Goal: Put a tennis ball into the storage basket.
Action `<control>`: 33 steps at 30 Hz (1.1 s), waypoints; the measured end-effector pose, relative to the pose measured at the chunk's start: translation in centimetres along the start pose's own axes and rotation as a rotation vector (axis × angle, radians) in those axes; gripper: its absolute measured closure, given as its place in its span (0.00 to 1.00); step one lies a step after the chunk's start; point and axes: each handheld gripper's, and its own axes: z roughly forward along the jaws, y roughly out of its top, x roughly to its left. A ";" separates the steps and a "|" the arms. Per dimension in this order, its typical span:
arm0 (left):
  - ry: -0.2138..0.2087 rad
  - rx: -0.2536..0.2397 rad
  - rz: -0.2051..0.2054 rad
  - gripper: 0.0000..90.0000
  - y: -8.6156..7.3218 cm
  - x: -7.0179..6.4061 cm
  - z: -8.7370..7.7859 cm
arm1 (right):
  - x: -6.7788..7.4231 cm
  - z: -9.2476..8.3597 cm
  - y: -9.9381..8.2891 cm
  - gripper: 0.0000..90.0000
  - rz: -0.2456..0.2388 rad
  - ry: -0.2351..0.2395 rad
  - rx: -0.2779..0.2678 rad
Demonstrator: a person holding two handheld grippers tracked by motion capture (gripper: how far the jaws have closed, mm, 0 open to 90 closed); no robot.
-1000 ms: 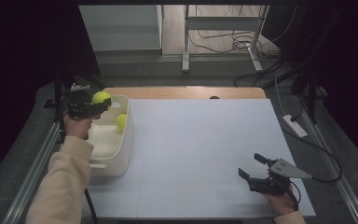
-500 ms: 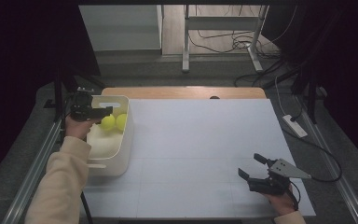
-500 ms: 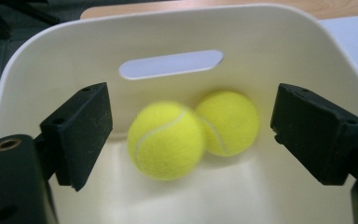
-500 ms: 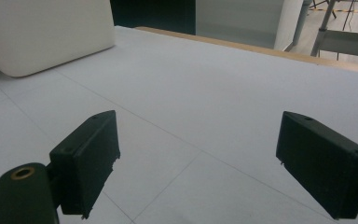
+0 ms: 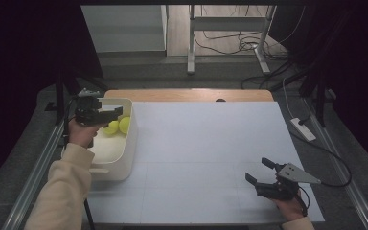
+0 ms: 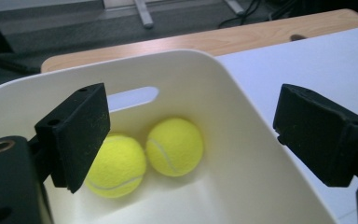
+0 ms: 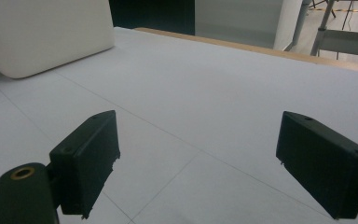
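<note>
yellow tennis balls, two in number, lie side by side and touching in the far end of the white bin at the left edge of the table; the nearer-left ball and the second ball both rest on the bin floor, below the slot handle in the far wall. the left gripper hovers over the bin's far end, above the balls, its jaws spread wide and having just been opening, with nothing between the pads; in the left gripper view the two balls show free in the gap below the jaws. a second ago the same gripper held one ball clamped above the bin's far rim while a single ball lay inside; half a second ago that ball had dropped beside the other. the person's left sleeve runs along the bin's near-left side. the right gripper rests low on the white table cover near the front right corner, well apart from the bin, its jaws wide and empty, placed as in both earlier frames. wooden table edge shows beyond the cover.
</note>
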 end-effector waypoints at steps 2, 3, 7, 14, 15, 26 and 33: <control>-0.012 -0.013 0.009 0.13 -0.1 -0.2 -0.3 | 0.0 0.0 0.0 0.15 0.003 0.001 0.000; -0.022 -0.022 0.005 0.13 -0.1 -0.3 -0.4 | 0.0 0.0 0.0 0.15 0.001 0.001 0.000; -0.054 -0.041 0.002 0.13 -0.4 -0.6 -0.7 | 0.0 0.0 0.0 0.15 0.002 0.003 -0.002; -0.106 -0.070 0.043 0.12 -1.1 -2.0 -1.5 | -0.1 0.1 -0.1 0.14 0.001 -0.001 0.001; -0.116 -0.078 0.049 0.12 -1.2 -2.2 -1.7 | 0.0 0.1 -0.1 0.14 0.000 -0.001 0.002; -0.175 -0.133 0.093 0.11 -2.0 -4.1 -3.6 | 0.0 0.3 -0.1 0.14 -0.005 0.004 0.008; -0.225 -0.157 0.101 0.11 -2.7 -5.1 -4.3 | -0.1 0.4 -0.1 0.14 -0.007 0.006 0.012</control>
